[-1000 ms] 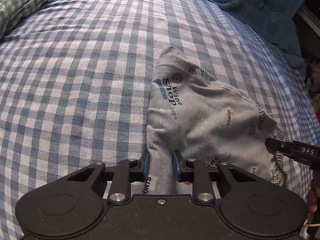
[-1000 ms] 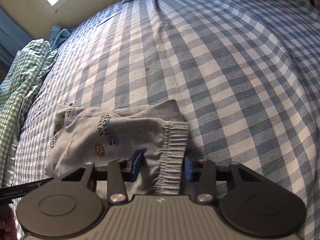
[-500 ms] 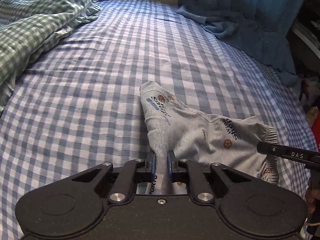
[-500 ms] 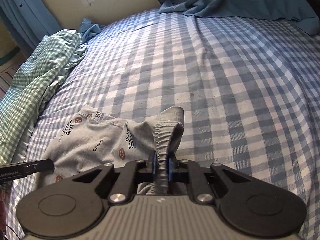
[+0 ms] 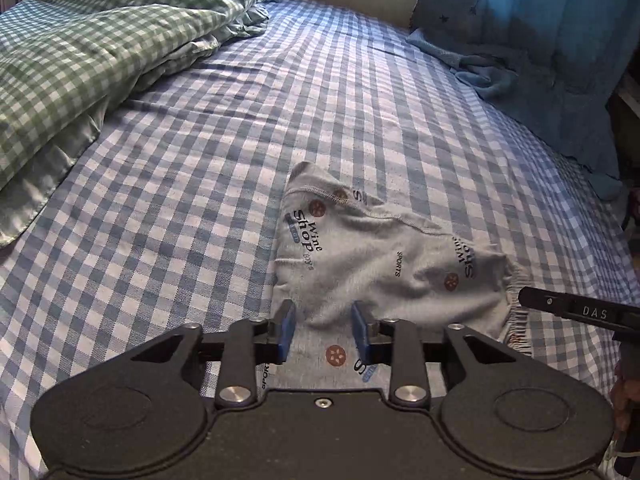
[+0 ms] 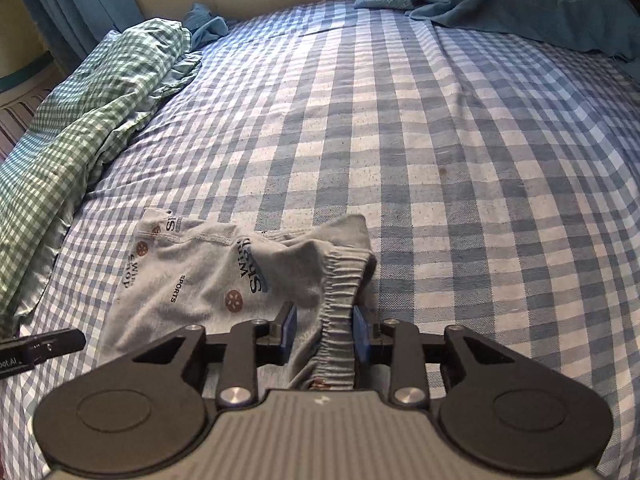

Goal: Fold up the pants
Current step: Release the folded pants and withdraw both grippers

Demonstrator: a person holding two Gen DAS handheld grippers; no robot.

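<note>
The grey printed pants (image 5: pixel 380 256) lie folded in a small bundle on the blue checked bed sheet (image 5: pixel 180 168). My left gripper (image 5: pixel 323 314) hovers over their near left edge. Its jaws are opening, and cloth lies below the gap without being pinched. In the right wrist view the pants (image 6: pixel 192 280) show their elastic waistband (image 6: pixel 336 320) running between the jaws of my right gripper (image 6: pixel 322 314). These jaws are opening too, and the pads no longer squeeze the band. One finger of each gripper shows in the other's view.
A green checked duvet (image 5: pixel 100 40) is bunched along the left of the bed. Crumpled blue cloth (image 5: pixel 520 52) lies at the far right, with a wall and a curtain behind it. The bed's edge falls away at the right (image 5: pixel 624 248).
Both grippers pinched the pants half a second ago, lifted them and pulled them toward me. Now both have let go, and the bundle lies flatter on the sheet.
</note>
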